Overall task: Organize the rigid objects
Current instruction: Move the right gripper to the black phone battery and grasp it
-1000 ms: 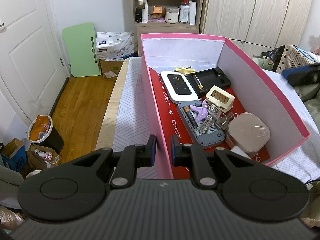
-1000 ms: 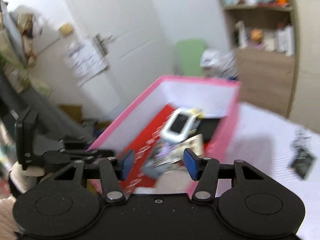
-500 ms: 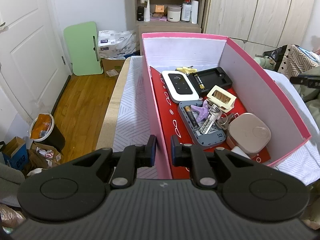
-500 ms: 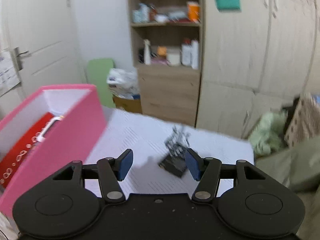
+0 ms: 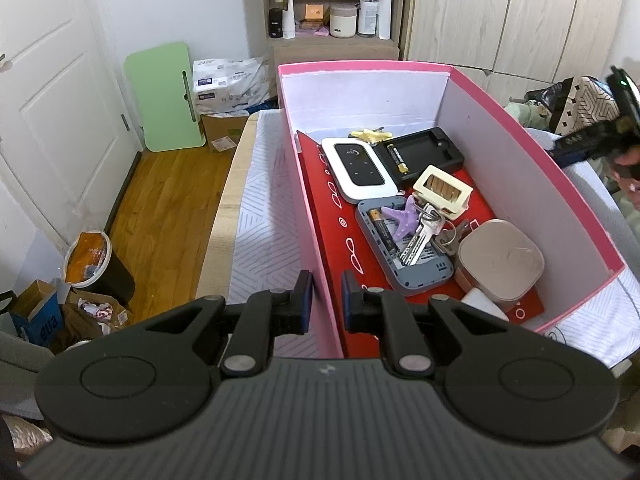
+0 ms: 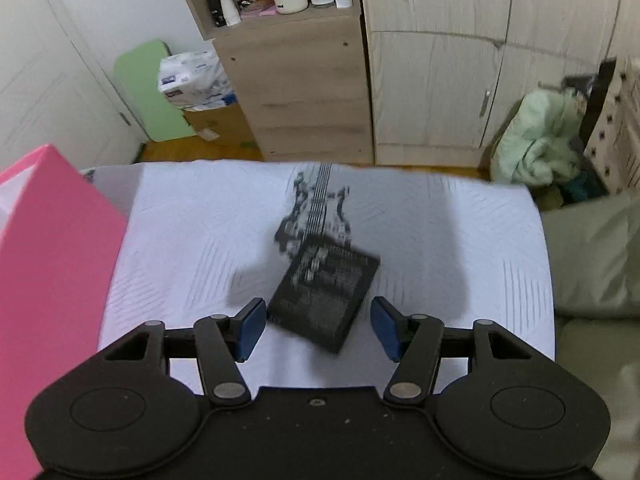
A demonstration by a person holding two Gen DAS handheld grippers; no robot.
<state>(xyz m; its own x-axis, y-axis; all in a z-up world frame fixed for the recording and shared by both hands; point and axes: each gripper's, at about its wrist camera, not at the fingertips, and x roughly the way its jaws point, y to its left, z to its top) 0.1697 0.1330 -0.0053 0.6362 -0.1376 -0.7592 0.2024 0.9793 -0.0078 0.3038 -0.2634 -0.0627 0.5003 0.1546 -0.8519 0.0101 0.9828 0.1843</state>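
The left gripper (image 5: 325, 298) is clenched on the near left wall of the pink box (image 5: 532, 160), which holds a white router (image 5: 359, 168), keys (image 5: 420, 236) and cases. The right gripper (image 6: 318, 328), released, hangs over a black rectangular object (image 6: 324, 296) on the bed's white sheet (image 6: 192, 232), right of the box.

Bed (image 6: 192, 240) under a white cover with faint grey line pattern. Pink box (image 5: 520, 168) sits directly on it along the left edge, long side running toward the far edge. A flat black rectangular object (image 6: 324, 296) (blurred, detail unreadable) lies skewed near the bed's middle, well apart from the box. A dark printed motif (image 6: 316, 204) marks the cover just beyond it.
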